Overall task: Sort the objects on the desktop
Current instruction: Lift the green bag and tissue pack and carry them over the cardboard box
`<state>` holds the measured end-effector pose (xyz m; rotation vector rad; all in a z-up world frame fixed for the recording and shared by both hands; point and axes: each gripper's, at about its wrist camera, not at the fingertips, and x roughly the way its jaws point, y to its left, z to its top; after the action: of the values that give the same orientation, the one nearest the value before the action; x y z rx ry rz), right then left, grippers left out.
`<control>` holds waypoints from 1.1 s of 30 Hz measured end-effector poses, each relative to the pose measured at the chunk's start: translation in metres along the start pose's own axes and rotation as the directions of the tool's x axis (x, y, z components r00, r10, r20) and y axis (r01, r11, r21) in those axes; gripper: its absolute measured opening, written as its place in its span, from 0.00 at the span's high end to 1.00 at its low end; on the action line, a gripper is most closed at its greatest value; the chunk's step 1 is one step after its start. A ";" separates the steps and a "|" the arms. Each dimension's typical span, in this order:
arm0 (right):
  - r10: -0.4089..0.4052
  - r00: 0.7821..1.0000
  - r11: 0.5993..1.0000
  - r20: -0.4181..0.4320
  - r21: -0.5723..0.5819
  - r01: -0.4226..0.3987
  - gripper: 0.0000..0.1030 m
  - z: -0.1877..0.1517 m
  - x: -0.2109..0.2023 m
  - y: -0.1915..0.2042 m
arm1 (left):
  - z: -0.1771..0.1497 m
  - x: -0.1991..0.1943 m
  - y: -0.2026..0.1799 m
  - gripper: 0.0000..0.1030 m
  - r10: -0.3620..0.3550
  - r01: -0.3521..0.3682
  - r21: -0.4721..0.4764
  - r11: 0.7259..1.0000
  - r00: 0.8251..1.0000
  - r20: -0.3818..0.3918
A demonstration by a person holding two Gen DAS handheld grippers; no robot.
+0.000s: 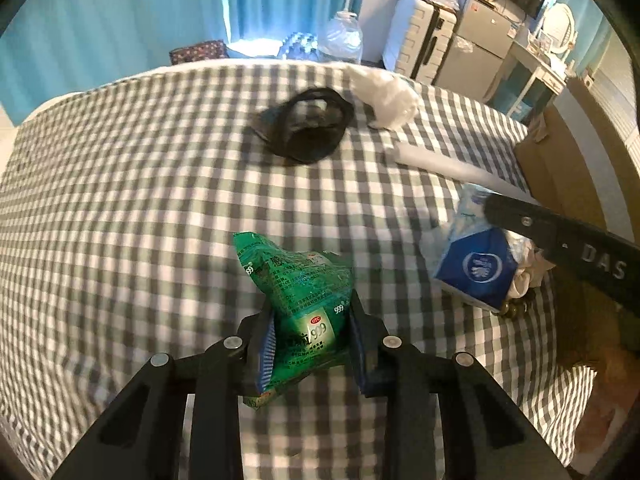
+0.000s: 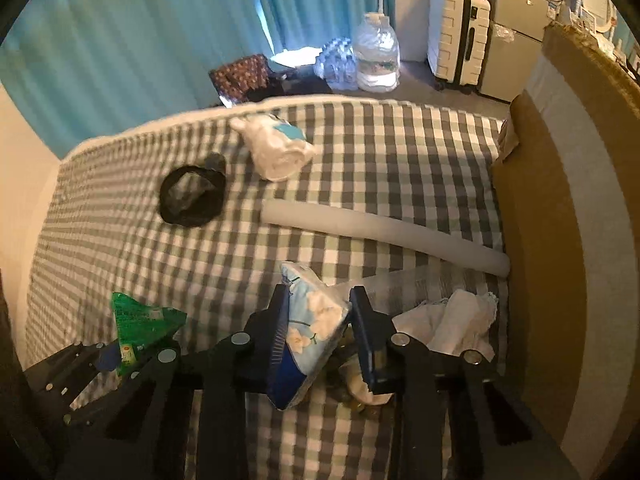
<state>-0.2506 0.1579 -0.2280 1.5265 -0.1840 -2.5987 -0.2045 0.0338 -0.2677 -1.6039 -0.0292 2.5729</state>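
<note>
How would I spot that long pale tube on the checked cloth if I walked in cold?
Start at the brown cardboard wall along the right edge of the grey-and-white checked cloth. One end of the long white foam tube rests against it, and it slants away across the cloth. It alone is straight and rigid; its neighbours are crumpled bags and packets.

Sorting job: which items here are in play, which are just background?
In play: green packet in left gripper; tissue pack in right gripper; black bag, white bag, foam tube, white cloth.

Background: suitcase, water jug, curtain.
</note>
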 end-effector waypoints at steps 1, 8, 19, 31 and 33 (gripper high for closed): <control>0.004 1.000 1.000 0.013 -0.002 -0.004 0.71 0.002 -0.006 0.001 | 0.001 -0.004 0.002 0.70 0.004 -0.004 -0.005 1.000 1.000 0.006; 0.004 0.995 1.000 0.104 -0.016 -0.003 0.71 0.005 -0.051 0.018 | 0.012 -0.056 0.022 0.70 0.016 -0.013 -0.034 0.999 0.996 0.089; 0.022 0.970 0.998 0.241 -0.068 -0.006 0.71 0.003 -0.147 0.056 | 0.036 -0.158 0.032 0.70 0.017 -0.004 -0.047 0.999 0.960 0.279; 0.059 0.911 0.991 0.407 -0.133 -0.005 0.71 -0.012 -0.254 0.089 | 0.038 -0.282 0.035 0.70 0.009 -0.010 -0.001 1.000 0.872 0.489; 0.058 0.898 0.990 0.436 -0.138 0.003 0.71 -0.015 -0.271 0.093 | 0.034 -0.299 0.035 0.70 0.008 -0.013 0.006 1.000 0.856 0.517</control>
<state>-0.1025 0.1110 0.0128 0.8665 -0.0646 -2.8274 -0.1071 -0.0300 0.0124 -0.8580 -0.0528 2.9220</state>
